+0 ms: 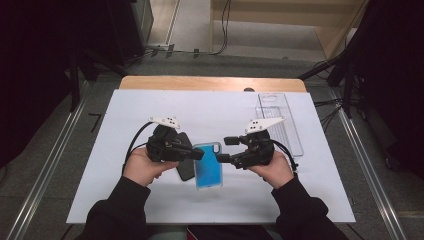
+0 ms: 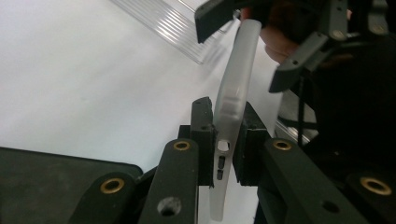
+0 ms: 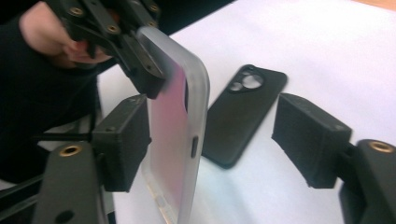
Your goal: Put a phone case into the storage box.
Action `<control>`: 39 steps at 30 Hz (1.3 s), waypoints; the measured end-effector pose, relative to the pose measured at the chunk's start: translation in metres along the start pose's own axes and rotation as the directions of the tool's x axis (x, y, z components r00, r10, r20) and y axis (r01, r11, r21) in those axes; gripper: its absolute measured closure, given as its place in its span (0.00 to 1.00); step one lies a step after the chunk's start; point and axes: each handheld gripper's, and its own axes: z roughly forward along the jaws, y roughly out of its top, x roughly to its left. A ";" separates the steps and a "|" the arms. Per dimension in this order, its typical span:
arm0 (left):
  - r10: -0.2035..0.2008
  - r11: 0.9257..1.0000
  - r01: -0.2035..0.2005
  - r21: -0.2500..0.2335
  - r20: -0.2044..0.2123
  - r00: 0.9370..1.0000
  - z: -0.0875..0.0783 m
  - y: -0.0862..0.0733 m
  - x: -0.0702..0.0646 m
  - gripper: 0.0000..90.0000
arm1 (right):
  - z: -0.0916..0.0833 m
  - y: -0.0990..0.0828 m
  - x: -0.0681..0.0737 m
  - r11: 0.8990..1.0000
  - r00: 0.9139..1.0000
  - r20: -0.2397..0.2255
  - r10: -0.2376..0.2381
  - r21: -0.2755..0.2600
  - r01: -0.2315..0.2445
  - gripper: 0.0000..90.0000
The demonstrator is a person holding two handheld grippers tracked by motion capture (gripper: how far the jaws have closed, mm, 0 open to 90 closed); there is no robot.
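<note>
On the white bench [image 1: 125, 150] lie the clear tray [image 1: 280, 122] and a black case [image 3: 243, 116]. My left tongs [image 2: 223, 140] clamp the translucent phone case [image 1: 207, 165] by its edge, held above the bench. My right tongs [image 3: 210, 140] stand open around it, one pad touching. I think this is a handover; next I must re-grip.

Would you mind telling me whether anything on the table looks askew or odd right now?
Nothing looks damaged or spilled. The blue phone case is held off the mat by its edge in the left tongs, while the right tongs stand open around it. A black case lies flat below, and a clear tray sits square.
</note>
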 end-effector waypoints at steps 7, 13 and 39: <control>-0.071 0.997 0.068 -0.033 -0.094 0.993 -0.001 0.000 -0.001 0.90 | 0.004 -0.006 0.001 0.995 0.997 0.073 0.022 -0.094 -0.016 0.00; -0.104 0.993 0.095 -0.069 -0.142 0.984 -0.002 0.001 -0.003 0.90 | 0.008 -0.007 0.007 0.997 0.986 0.161 0.048 -0.070 -0.037 0.00; -0.235 0.967 0.197 -0.161 -0.273 0.933 0.006 0.001 -0.009 0.90 | 0.038 -0.011 0.033 0.992 0.941 0.325 0.099 -0.102 -0.069 0.00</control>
